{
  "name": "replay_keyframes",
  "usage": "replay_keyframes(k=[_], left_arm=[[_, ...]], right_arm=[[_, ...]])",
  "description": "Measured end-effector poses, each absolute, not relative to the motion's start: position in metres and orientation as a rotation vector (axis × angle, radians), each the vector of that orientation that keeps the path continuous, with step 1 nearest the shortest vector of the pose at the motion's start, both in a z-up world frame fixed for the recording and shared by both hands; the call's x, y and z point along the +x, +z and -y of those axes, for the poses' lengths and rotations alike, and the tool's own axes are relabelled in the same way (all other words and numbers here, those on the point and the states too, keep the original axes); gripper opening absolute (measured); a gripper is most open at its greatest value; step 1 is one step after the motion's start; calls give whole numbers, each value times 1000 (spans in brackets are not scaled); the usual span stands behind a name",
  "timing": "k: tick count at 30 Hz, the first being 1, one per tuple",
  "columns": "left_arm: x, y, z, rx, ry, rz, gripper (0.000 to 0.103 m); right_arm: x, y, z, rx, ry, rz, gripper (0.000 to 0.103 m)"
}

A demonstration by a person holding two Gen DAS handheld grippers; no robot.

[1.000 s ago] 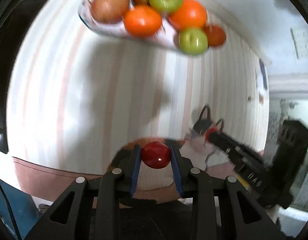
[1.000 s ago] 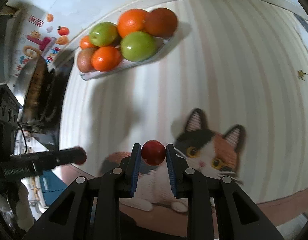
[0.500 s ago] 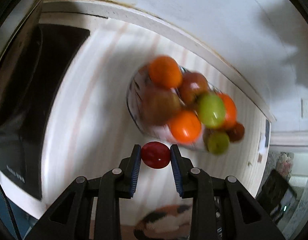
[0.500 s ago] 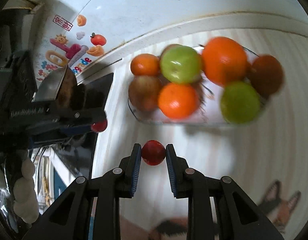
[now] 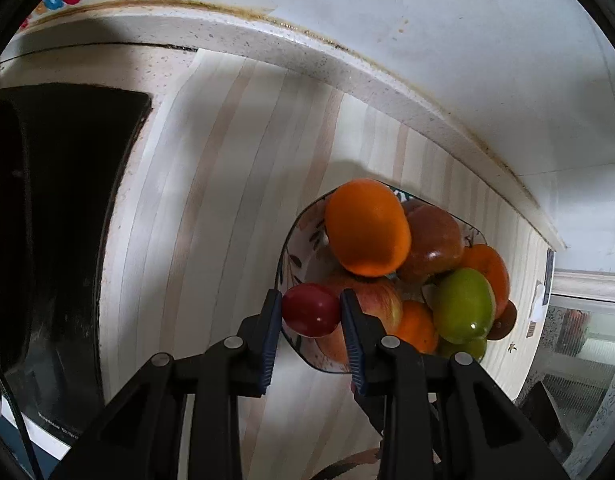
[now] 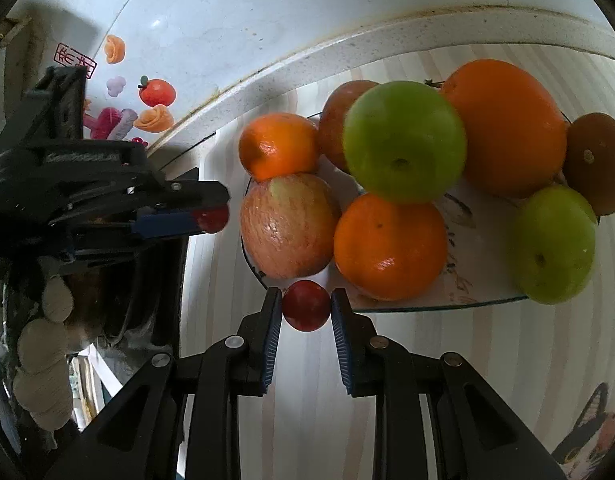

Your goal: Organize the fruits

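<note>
A patterned plate (image 5: 307, 220) (image 6: 459, 300) on the striped mat is piled with oranges (image 6: 389, 246), green apples (image 6: 403, 140) and a red-yellow apple (image 6: 287, 224). My left gripper (image 5: 311, 312) is shut on a small red fruit (image 5: 310, 310) and hangs over the plate's left rim. In the right wrist view the left gripper (image 6: 211, 216) comes in from the left, beside the red-yellow apple. My right gripper (image 6: 306, 306) is shut on another small red fruit (image 6: 306, 306) just at the plate's near rim.
A black stove top (image 5: 59, 208) lies left of the mat. The white wall with coloured stickers (image 6: 155, 92) and a stone ledge (image 5: 347, 68) run behind the plate. A cat picture (image 6: 587, 440) is printed on the mat at the lower right. A gloved hand (image 6: 39, 352) holds the left gripper.
Both grippers, each still gripping its small red fruit, have travelled across the mat to the fruit plate. The plate now sits right at their fingertips instead of far off.
</note>
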State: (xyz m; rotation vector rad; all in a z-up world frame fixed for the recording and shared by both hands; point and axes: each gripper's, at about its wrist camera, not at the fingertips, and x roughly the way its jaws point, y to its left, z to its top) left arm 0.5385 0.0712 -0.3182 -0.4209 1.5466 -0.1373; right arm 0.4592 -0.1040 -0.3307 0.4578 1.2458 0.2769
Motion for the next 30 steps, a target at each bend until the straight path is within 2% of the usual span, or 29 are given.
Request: replay_keyframes(k=[8, 9, 10, 11, 13, 14, 15, 16, 21, 30], left_arm=[[543, -327, -68, -411, -142, -1578, 30], [543, -326, -68, -414, -140, -1576, 32], [542, -325, -68, -412, -141, -1574, 36], [543, -324, -68, -409, -141, -1572, 40], [540, -319, -67, -393, -140, -1562, 60], [540, -318, -67, -381, -138, -1558, 66], [538, -314, -66, -364, -134, -1548, 77], [535, -309, -66, -350, -133, -1533, 81], [510, -287, -59, -242, -104, -1471, 85], [432, -244, -37, -88, 28, -1322, 85]], right_arm=[[456, -335, 102, 462, 254, -1244, 29], [456, -335, 100, 463, 252, -1241, 32], [456, -334, 101, 467, 246, -1239, 42], [456, -334, 102, 478, 252, -1238, 46], [454, -332, 102, 491, 252, -1242, 58], [453, -330, 102, 488, 245, -1244, 64], [451, -327, 104, 485, 235, -1244, 76], [448, -323, 107, 497, 237, -1236, 82], [432, -295, 132, 436, 153, -1231, 94], [401, -240, 178, 190, -24, -1180, 99]])
